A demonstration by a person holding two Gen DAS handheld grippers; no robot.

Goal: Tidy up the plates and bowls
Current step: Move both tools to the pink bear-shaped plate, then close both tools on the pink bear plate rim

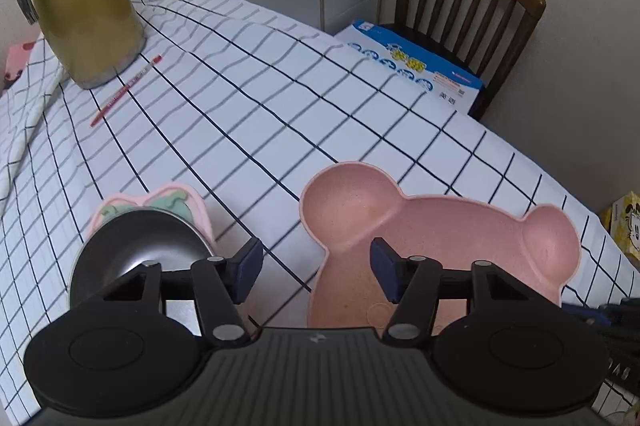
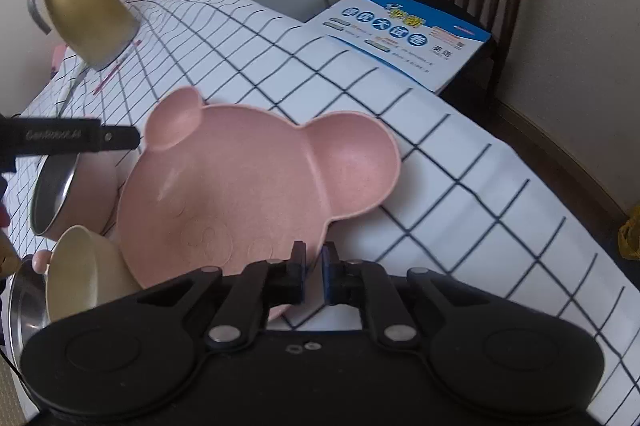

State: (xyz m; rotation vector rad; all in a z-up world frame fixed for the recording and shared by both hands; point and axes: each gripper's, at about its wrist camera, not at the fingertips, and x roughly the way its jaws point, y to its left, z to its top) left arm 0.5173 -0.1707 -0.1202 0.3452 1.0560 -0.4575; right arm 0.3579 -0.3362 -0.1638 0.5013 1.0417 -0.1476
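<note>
**Two grippers closing in on one pink bear plate**

Two grippers work around the pink bear-shaped plate [image 2: 248, 185], which lies flat on the checked tablecloth [image 1: 248, 97] near the table's near edge. The right gripper [image 2: 314, 276] has its jaws almost together at the plate's near rim, at the chin end; they seem to pinch the thin edge, though the rim itself is hidden between the pads, so the hold is likely rather than certain. A rim pinch suits a shallow plate that gives no other purchase.

The left gripper [image 1: 316, 272] hangs half open, its jaws straddling the plate's left edge with nothing pressed between them, probably placed to steady or share the lift.

The plate's long axis runs across the ears, left to right; its ears point to the far side, its chin toward the person.

Left of the plate stand a steel-lined pink bowl [image 2: 68, 193], a cream bowl [image 2: 84, 274] and a steel plate [image 2: 24, 302], grouped close, likely the stack it will join
</note>
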